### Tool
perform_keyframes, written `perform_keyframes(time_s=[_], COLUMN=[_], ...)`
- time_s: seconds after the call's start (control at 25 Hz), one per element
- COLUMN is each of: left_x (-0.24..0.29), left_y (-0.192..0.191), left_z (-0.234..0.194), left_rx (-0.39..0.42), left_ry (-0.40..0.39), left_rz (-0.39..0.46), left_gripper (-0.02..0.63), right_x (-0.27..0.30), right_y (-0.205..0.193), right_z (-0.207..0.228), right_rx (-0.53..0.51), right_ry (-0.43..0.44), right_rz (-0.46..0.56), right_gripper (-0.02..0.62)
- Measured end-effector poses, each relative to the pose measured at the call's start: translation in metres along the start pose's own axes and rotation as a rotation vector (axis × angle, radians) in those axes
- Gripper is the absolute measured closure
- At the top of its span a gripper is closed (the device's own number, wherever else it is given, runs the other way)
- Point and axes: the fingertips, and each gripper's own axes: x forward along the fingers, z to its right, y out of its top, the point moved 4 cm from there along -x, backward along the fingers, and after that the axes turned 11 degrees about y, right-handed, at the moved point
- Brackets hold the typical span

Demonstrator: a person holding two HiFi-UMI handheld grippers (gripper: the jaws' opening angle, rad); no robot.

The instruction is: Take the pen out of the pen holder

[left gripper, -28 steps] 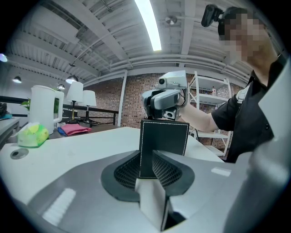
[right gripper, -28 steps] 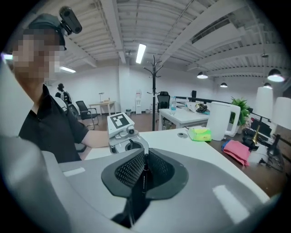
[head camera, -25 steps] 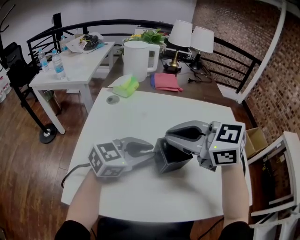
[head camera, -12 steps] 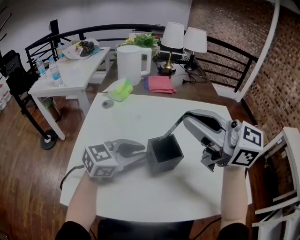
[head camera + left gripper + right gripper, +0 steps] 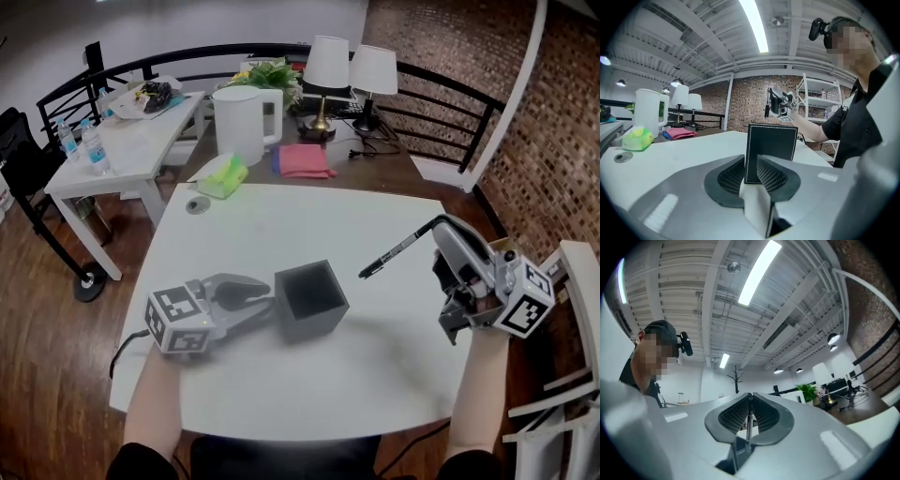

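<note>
The left claw (image 5: 265,309) pinches one wall of the black pen holder (image 5: 311,300) on the worktop (image 5: 281,225). Right of the holder, the right claw (image 5: 439,228) clamps the pen (image 5: 398,251) aloft.

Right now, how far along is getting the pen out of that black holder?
Done: the pen is fully out of the black pen holder, in the air to its right. In hand: the right gripper is shut on one end of the pen, and the left gripper clamps one holder wall on the white table. Left: probably only setting the pen down and letting go of the holder.
</note>
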Motion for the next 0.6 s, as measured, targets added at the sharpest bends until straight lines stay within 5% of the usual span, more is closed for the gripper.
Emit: perform_keyframes(time_s=[0.32,0.6], left_x=[0.002,0.002], left_y=[0.000,0.000], left_z=[-0.001,0.000], left_rx=[-0.001,-0.003], left_ry=[0.003,0.002], left_rz=[-0.010,-0.007], left_gripper=[0.525,0.526], right_x=[-0.024,-0.012], right_y=[-0.085,-0.118], right_z=[0.064,0.063], right_rx=[0.008,-0.093], right_ry=[-0.404,-0.450], right_rz=[-0.061,-0.170], right_gripper=[0.554,0.554])
